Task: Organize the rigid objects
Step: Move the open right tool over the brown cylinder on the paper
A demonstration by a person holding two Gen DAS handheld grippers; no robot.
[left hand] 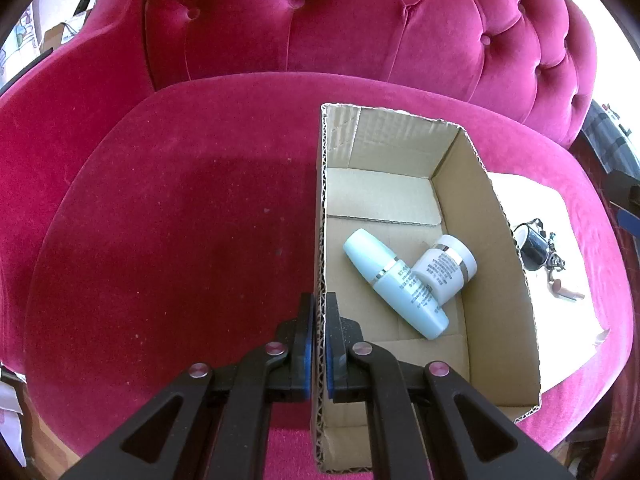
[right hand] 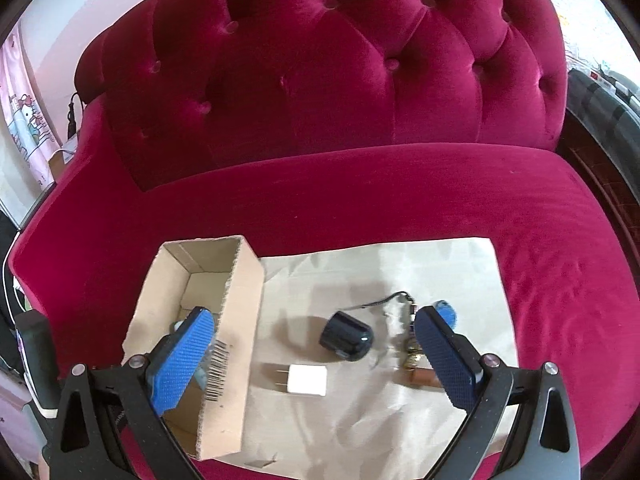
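Observation:
An open cardboard box (left hand: 472, 208) sits on the red sofa seat. In it lie a pale blue bottle (left hand: 394, 282) and a white jar (left hand: 446, 266). My left gripper (left hand: 319, 316) is shut on the box's left wall. In the right wrist view the box (right hand: 234, 344) is at the left. My right gripper (right hand: 316, 344) is open and empty above a white cloth (right hand: 360, 408). Between its fingers lie a white plug adapter (right hand: 306, 380) and a dark round cup (right hand: 347, 340). A keychain cluster (right hand: 412, 350) and a small blue object (right hand: 446, 310) lie by the right finger.
The red velvet sofa seat (left hand: 180, 220) spreads left of the box, with the tufted backrest (right hand: 340, 72) behind. The dark cup (left hand: 534, 246) and keys (left hand: 556, 264) show right of the box in the left wrist view. Clutter lies beyond the sofa's edges.

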